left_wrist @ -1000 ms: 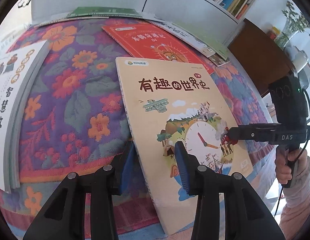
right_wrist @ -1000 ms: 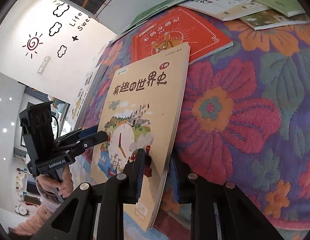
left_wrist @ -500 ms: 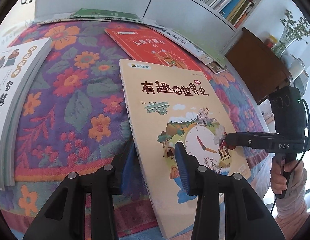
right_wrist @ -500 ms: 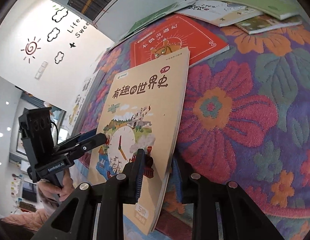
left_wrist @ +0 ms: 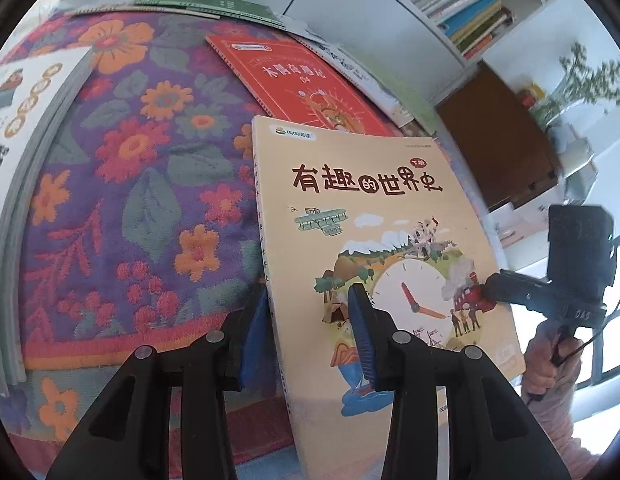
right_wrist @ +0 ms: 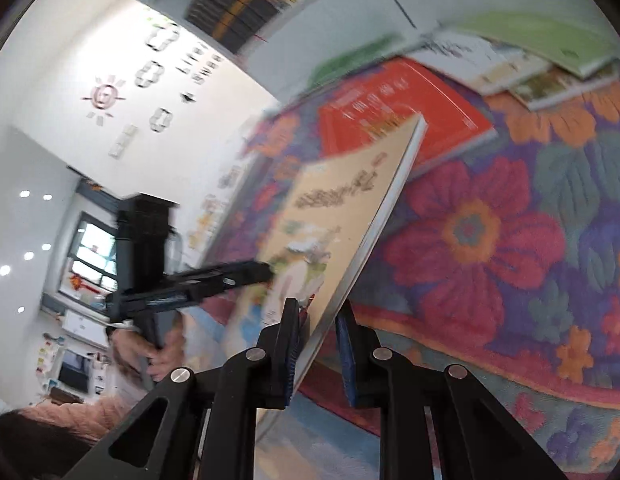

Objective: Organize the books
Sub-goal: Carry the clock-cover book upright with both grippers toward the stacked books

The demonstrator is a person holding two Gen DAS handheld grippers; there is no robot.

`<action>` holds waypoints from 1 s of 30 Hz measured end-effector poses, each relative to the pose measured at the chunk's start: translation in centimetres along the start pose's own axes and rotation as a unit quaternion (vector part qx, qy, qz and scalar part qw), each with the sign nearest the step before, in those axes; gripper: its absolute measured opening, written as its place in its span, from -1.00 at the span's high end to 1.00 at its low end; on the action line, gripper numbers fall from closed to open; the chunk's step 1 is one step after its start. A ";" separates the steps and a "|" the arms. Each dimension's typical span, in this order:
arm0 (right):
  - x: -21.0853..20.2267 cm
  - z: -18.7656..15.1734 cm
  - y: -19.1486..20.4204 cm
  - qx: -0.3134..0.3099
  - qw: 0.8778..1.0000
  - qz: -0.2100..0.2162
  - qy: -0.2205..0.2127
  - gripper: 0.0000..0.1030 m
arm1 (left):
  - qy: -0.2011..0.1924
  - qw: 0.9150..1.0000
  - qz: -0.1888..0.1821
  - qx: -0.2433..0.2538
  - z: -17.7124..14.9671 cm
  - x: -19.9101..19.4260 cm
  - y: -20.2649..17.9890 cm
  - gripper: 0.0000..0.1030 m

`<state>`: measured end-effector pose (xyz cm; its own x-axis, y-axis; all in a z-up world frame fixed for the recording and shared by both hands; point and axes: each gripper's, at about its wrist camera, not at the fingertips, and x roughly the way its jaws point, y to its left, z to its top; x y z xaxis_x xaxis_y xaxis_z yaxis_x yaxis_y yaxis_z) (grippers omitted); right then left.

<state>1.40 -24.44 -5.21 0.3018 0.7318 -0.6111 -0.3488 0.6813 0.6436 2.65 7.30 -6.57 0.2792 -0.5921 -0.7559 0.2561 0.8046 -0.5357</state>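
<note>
A tan picture book (left_wrist: 370,184) with a clock on its cover is held off the floral cloth (left_wrist: 130,180), tilted. My left gripper (left_wrist: 308,296) is shut on its spine edge, one blue pad under the book and one on the cover. My right gripper (right_wrist: 318,308) grips the opposite edge of the book (right_wrist: 342,200); its jaws are closing and both pads touch the book. The right gripper's tip (left_wrist: 490,284) shows on the cover's right edge in the left wrist view. The left gripper (right_wrist: 266,268) shows blurred in the right wrist view.
A red book (left_wrist: 302,80) lies flat behind the tan one. A white book stack (left_wrist: 26,120) sits at the left. Green and white books (left_wrist: 206,2) line the cloth's far edge below a bookshelf (left_wrist: 462,0). A brown cabinet (left_wrist: 498,136) stands right.
The tan book's right edge has risen with the right gripper, so it stands steeper in the right wrist view. The left gripper has turned a little and keeps its hold.
</note>
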 end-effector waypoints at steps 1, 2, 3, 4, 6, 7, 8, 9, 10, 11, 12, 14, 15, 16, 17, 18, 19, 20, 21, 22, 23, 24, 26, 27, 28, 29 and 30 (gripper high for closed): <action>-0.2 0.1 0.3 -0.004 1.000 0.000 -0.004 0.63 | 0.001 1.000 -0.007 -0.004 0.0 -0.2 0.1 0.28; -0.3 0.1 0.5 -0.007 1.000 -0.002 -0.006 0.63 | 0.000 1.000 -0.011 -0.005 -0.1 -0.4 0.2 0.28; -0.4 0.0 0.8 -0.012 1.000 -0.001 -0.006 0.63 | -0.002 1.000 -0.011 -0.004 -0.1 -0.5 0.1 0.28; -0.4 0.0 0.9 -0.014 1.000 -0.002 -0.005 0.63 | -0.003 1.000 -0.010 -0.002 -0.2 -0.7 0.0 0.28; -0.3 -0.2 1.2 -0.019 1.000 -0.003 -0.005 0.63 | -0.008 1.000 -0.006 0.003 -0.3 -1.2 -0.1 0.28; -0.2 -0.3 1.4 -0.022 1.000 -0.006 -0.004 0.63 | -0.010 1.000 -0.006 0.003 -0.4 -1.4 -0.1 0.29; -0.2 -0.3 1.6 -0.025 1.000 -0.007 -0.005 0.63 | -0.012 1.000 -0.005 0.004 -0.4 -1.5 -0.1 0.29; -0.1 -0.3 1.6 -0.027 1.000 -0.006 -0.007 0.63 | -0.013 1.000 -0.005 0.004 -0.4 -1.7 -0.1 0.29; 0.0 -0.3 1.8 -0.027 1.000 -0.006 -0.007 0.63 | -0.016 1.000 -0.007 0.000 -0.4 -2.0 0.0 0.29; 0.1 -0.3 1.9 -0.026 1.000 -0.006 -0.008 0.63 | -0.019 1.000 -0.007 -0.001 -0.4 -2.1 0.1 0.29; 0.0 -0.4 1.9 -0.026 1.000 -0.003 -0.010 0.63 | -0.024 1.000 -0.007 0.000 -0.4 -2.4 0.1 0.29; 0.1 -0.3 2.3 -0.027 1.000 -0.004 -0.011 0.63 | -0.031 0.999 -0.007 -0.001 -0.3 -2.7 0.3 0.29; 0.1 -0.3 2.5 -0.029 0.999 -0.004 -0.012 0.63 | -0.033 0.999 -0.006 -0.001 -0.3 -2.9 0.3 0.29; 0.2 -0.2 2.8 -0.033 0.999 -0.004 -0.012 0.63 | -0.035 0.999 -0.007 -0.003 -0.3 -3.1 0.4 0.29; 0.3 -0.1 3.0 -0.035 0.999 -0.006 -0.013 0.63 | -0.037 0.999 -0.007 -0.003 -0.3 -3.3 0.5 0.29; 0.3 0.1 3.2 -0.037 0.999 -0.005 -0.014 0.63 | -0.039 0.999 -0.008 -0.006 -0.3 -3.5 0.7 0.29; 0.4 0.2 3.5 -0.041 0.999 -0.004 -0.015 0.63 | -0.041 0.999 -0.010 -0.009 -0.3 -3.8 0.8 0.29; 0.4 0.2 3.7 -0.043 0.999 -0.005 -0.015 0.63 | -0.045 0.999 -0.010 -0.007 -0.3 -4.2 1.0 0.29; 0.5 0.3 3.8 -0.043 0.999 -0.005 -0.016 0.63 | -0.048 0.999 -0.010 -0.009 -0.3 -4.3 1.1 0.29; 0.6 0.5 4.1 -0.045 0.999 -0.001 -0.015 0.63 | -0.051 0.999 -0.012 -0.014 -0.2 -4.6 1.4 0.29; 0.7 0.6 4.5 -0.048 0.999 -0.004 -0.015 0.63 | -0.055 0.998 -0.013 -0.016 -0.1 -4.9 1.5 0.29; 0.9 0.8 4.8 -0.052 0.999 -0.007 -0.014 0.63 | -0.059 0.998 -0.012 -0.017 0.1 -5.2 1.6 0.29; 1.1 1.0 5.4 -0.058 0.998 -0.010 -0.015 0.63 | -0.065 0.998 -0.014 -0.016 0.5 -5.7 1.9 0.29; 1.2 1.2 5.7 -0.059 0.998 -0.010 -0.015 0.63 | -0.066 0.998 -0.014 -0.016 0.6 -5.9 2.0 0.29; 1.3 1.3 6.0 -0.062 0.998 -0.010 -0.015 0.63 | -0.067 0.997 -0.015 -0.016 0.8 -6.1 2.1 0.29; 1.3 1.4 6.2 -0.062 0.998 -0.011 -0.018 0.63 | -0.069 0.997 -0.014 -0.013 0.9 -6.4 2.2 0.29; 1.3 1.6 6.5 -0.063 0.998 -0.010 -0.020 0.63 | -0.070 0.997 -0.014 -0.012 1.0 -6.5 2.2 0.29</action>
<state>0.93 -19.08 -1.09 0.3439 0.7200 -0.6028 -0.4508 0.6897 0.5666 2.33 12.87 -2.42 0.3994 -0.6131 -0.6816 0.2434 0.7877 -0.5660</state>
